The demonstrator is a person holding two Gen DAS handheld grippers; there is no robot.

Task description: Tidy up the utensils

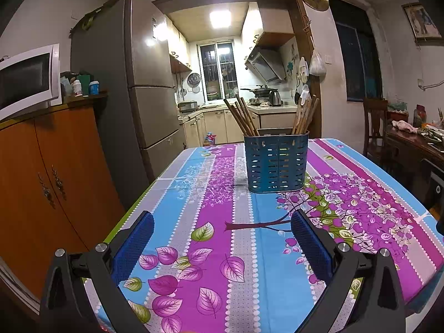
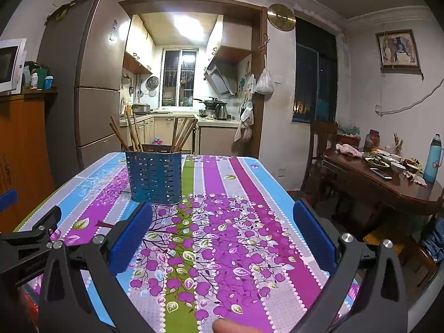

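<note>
A blue perforated utensil holder (image 1: 277, 162) stands upright on the flowered tablecloth (image 1: 211, 222). It holds wooden chopsticks (image 1: 242, 116) in two bunches, one leaning left and one leaning right (image 1: 305, 115). My left gripper (image 1: 222, 222) is open and empty, low over the table, well short of the holder. In the right wrist view the holder (image 2: 154, 176) stands ahead to the left, with chopsticks (image 2: 133, 133) in it. My right gripper (image 2: 222, 216) is open and empty over the tablecloth (image 2: 236, 236). The left gripper's body (image 2: 33, 238) shows at that view's left edge.
An orange cabinet (image 1: 47, 183) with a microwave (image 1: 25, 79) and a tall fridge (image 1: 133, 83) stand left of the table. A wooden dining table (image 2: 388, 183) with dishes, a blue flask (image 2: 433, 159) and a chair (image 2: 319, 155) stands to the right. A fingertip (image 2: 230, 326) shows at the bottom.
</note>
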